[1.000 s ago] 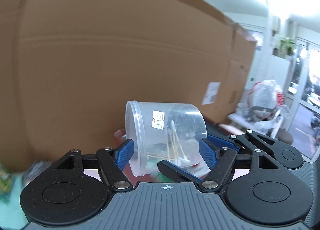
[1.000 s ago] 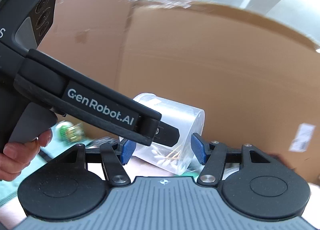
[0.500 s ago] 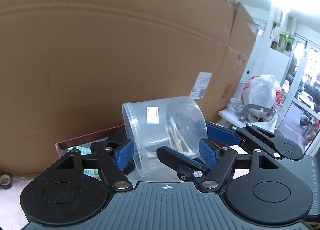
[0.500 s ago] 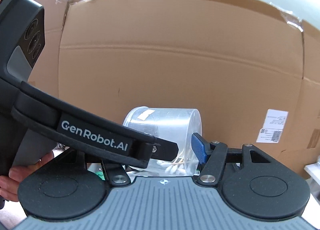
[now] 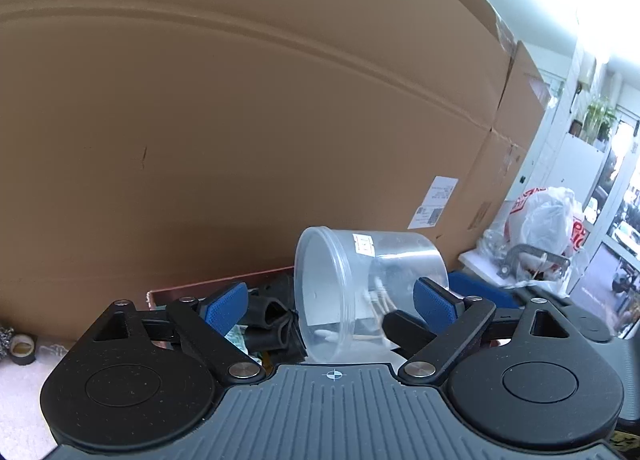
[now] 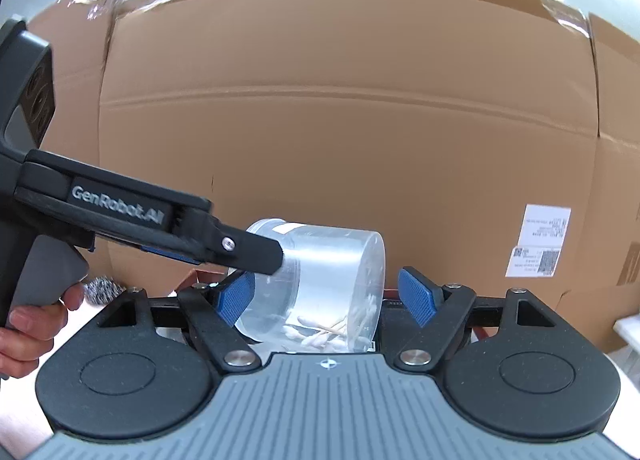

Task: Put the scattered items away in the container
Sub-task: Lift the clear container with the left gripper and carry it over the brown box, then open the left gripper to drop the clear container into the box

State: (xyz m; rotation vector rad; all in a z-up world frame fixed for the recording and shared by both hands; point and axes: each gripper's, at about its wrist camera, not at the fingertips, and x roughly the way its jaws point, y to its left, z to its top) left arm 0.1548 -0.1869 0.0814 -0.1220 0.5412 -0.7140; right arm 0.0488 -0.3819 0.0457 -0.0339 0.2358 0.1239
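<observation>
Cardboard wall behind. Clear tub point(image 5: 368, 292) of cotton swabs point(image 6: 320, 334) lies tilted over the red tray point(image 5: 224, 286). Left claw point(image 5: 330, 302) and right claw point(image 6: 326, 292) are opening, tub between, pads clear. Release in hand; next, withdraw cleanly.

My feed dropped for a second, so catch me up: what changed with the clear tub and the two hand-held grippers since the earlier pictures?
Both let go: the left hand-held gripper and right hand-held gripper had pinched the clear plastic tub; now their jaws are opening, pads clear of it, and it lies on its side over the red-rimmed box. Unchanged: cotton swabs inside, cardboard wall behind.
</observation>
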